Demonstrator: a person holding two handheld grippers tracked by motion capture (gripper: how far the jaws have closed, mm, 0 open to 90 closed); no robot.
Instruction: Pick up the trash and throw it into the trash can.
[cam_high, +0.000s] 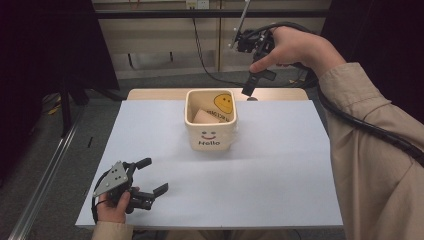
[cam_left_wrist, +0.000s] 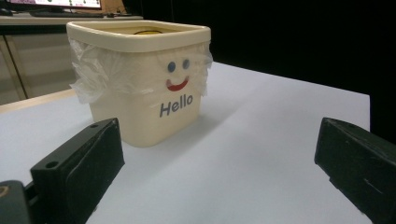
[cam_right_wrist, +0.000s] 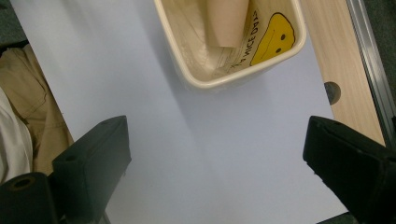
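A cream square bin marked "Hello", with a smiling face, stands at the far middle of the white sheet. A clear plastic liner hangs out from under its rim. Inside lie a beige roll and a yellow smiley picture. My left gripper rests low at the near left, open and empty, and faces the bin. My right gripper hangs in the air beyond the bin's far right corner, open and empty. It looks down on the bin's rim, the roll and the smiley.
The white sheet covers most of the wooden table, whose bare strip at the far edge has a round hole. A metal rail runs along the floor on the left. My beige sleeve comes in along the right side.
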